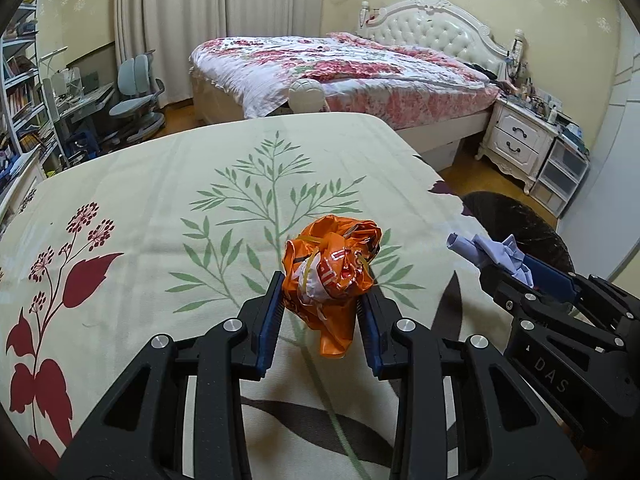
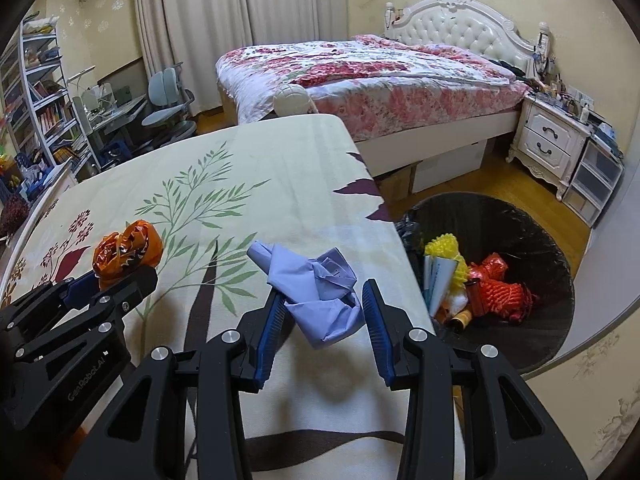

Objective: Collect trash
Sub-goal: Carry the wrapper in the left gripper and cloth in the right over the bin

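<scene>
1. Here, the left gripper has its jaws clamped on a crumpled orange plastic wrapper, which is held off the tabletop. The tabletop is covered by a pale cloth printed with green and red leaves.

2. The right gripper has its jaws closed around a wad of pale blue crumpled paper, near the right edge of the tabletop. The right jaw seems barely to touch the wad.

3. A black-lined trash bin stands on the floor just past that edge. It already holds yellow, red and orange rubbish.

4. Risk: the blue paper probably slips out. The hold looks one-sided, so a quick swing toward the bin could shake it loose onto the floor or tabletop.

5. Risk: the orange wrapper is slick, springy plastic. A tail hangs below the jaws, and the bundle could slide free during the longer carry across the tabletop.

6. Risk: the two grippers sit close together, the left just beside the right. If both head for the bin at once they may knock into each other.

7. Risk: letting go too early, over the tabletop edge and not over the bin opening, would likely drop the trash beside the bin.

8. Risk: a low pass could snag and drag the cloth.
</scene>
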Motion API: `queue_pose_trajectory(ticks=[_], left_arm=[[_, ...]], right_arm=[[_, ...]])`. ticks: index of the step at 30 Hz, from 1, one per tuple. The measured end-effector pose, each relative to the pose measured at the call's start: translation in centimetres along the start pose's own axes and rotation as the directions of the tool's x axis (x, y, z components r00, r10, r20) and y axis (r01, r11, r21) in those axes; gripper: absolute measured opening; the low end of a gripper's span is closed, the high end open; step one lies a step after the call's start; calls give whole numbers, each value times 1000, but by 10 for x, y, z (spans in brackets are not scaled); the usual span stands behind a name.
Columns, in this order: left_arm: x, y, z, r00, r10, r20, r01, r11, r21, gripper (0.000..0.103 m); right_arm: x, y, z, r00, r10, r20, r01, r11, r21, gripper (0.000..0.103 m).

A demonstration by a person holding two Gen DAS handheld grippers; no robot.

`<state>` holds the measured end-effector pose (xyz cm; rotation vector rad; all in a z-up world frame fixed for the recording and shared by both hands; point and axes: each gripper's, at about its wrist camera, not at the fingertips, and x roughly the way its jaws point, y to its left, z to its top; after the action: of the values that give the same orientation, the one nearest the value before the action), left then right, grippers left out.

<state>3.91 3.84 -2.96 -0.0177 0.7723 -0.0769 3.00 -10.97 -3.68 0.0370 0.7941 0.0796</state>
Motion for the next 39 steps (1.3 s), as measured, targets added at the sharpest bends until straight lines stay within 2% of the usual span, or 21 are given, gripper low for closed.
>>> queue_pose_trajectory(ticks=[8,20,31,39], left_arm=[[3,-36,11,998,-51,26,49,997,57,34],[18,-102,35,991,-120,59,110,983,146,34],[47,-163,51,987,-149,55,133,965,228,34],[72,-185,57,989,-145,22,136,961,241,34]], right_arm=[[-12,-39,5,995,-89,38,87,995,57,40],[-12,-106,16,977,-205,56,193,966,174,40],[10,-149,24,967,-253,44,236,943,236,40],[23,-170,27,964,-263,32,246,933,264,40]])
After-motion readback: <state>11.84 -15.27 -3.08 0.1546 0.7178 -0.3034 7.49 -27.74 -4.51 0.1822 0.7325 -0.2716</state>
